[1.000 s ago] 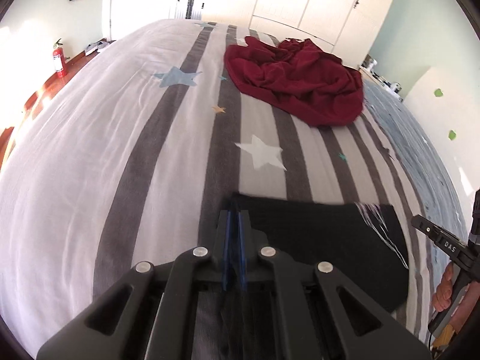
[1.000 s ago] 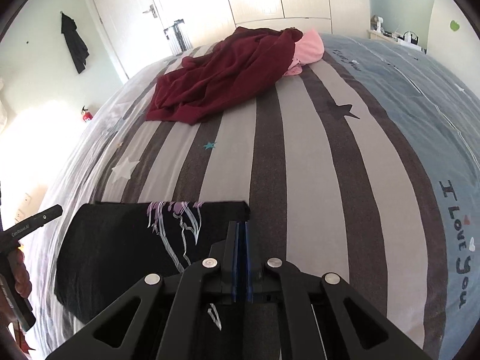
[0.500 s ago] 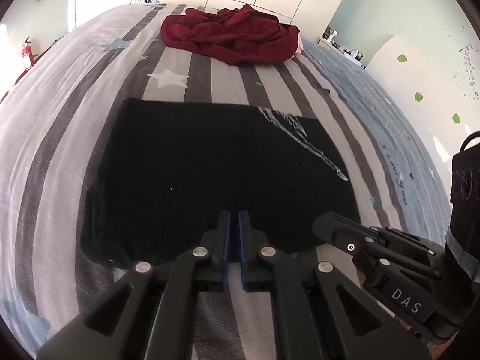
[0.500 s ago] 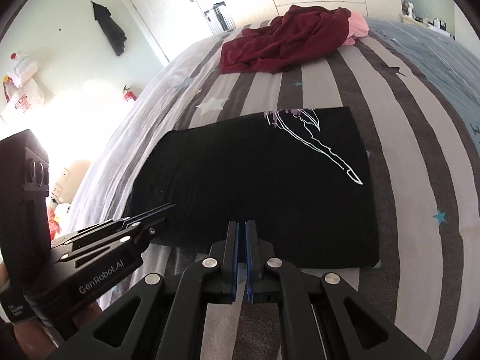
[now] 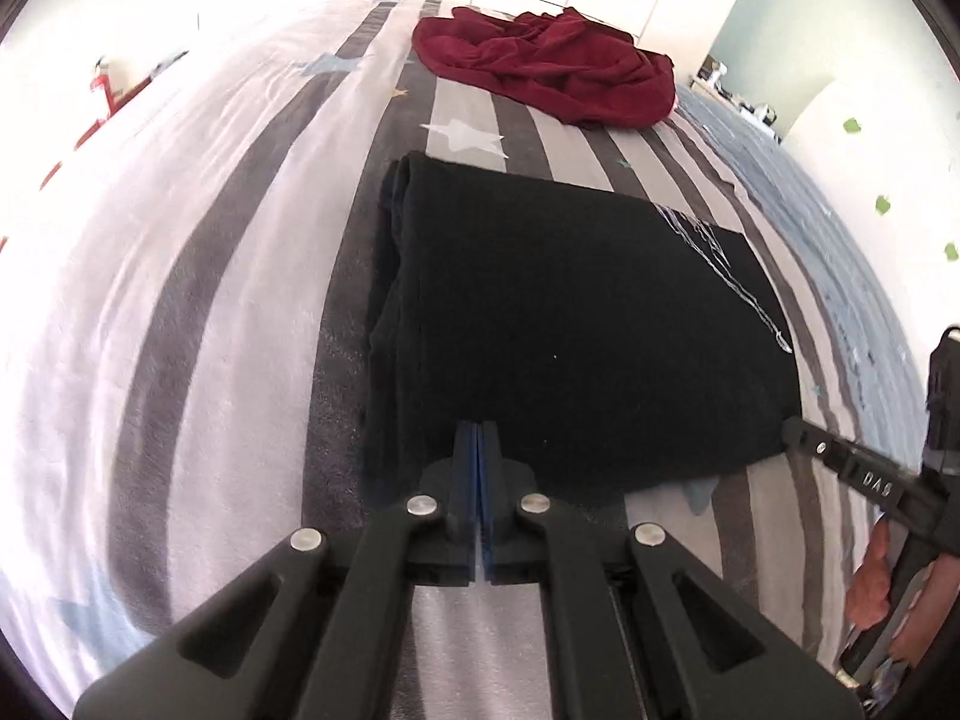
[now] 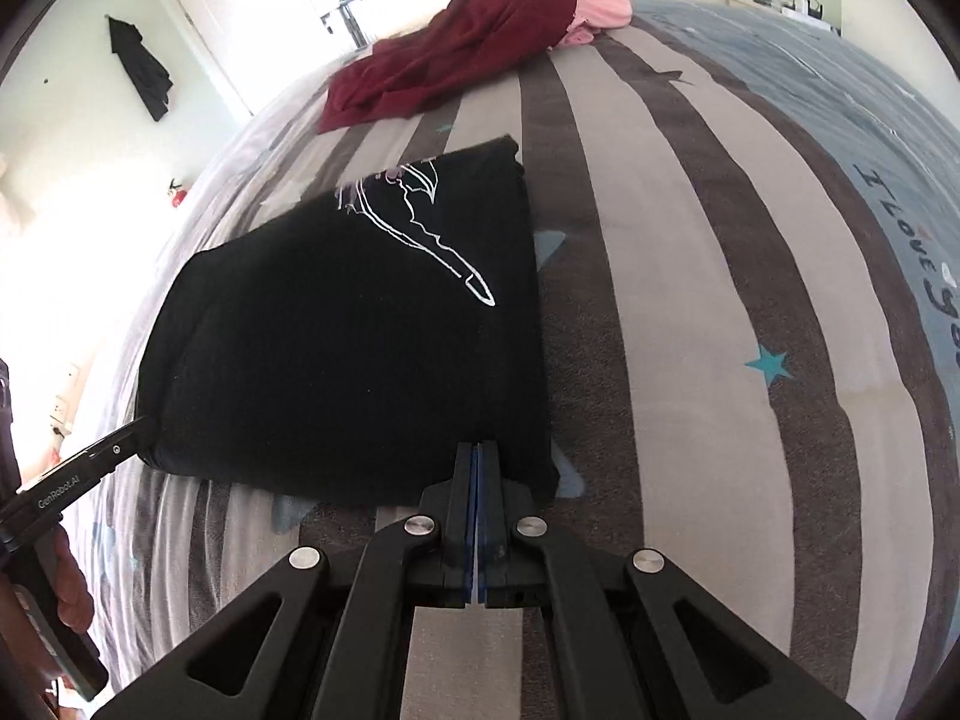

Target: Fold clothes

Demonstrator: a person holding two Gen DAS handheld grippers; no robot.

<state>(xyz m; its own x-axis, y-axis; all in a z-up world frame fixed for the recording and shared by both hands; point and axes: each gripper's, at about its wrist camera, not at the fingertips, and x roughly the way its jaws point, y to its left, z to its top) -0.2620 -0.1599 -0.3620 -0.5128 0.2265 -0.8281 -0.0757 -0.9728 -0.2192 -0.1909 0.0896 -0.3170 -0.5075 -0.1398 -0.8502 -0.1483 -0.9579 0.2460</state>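
The near edge of the black shirt (image 5: 576, 324) is hidden behind both sets of fingers, so whether cloth is pinched cannot be told. The left hand-held gripper (image 5: 478, 438) is seen pressed together at that edge; the right hand-held gripper (image 6: 478, 456) is likewise closed at the shirt's near right corner. The shirt lies folded on the striped bed (image 6: 720, 276), directly ahead of both, a white line print (image 6: 432, 228) on top. Farther ahead, a crumpled maroon garment (image 5: 552, 72) is heaped, partly covering something pink (image 6: 603, 9).
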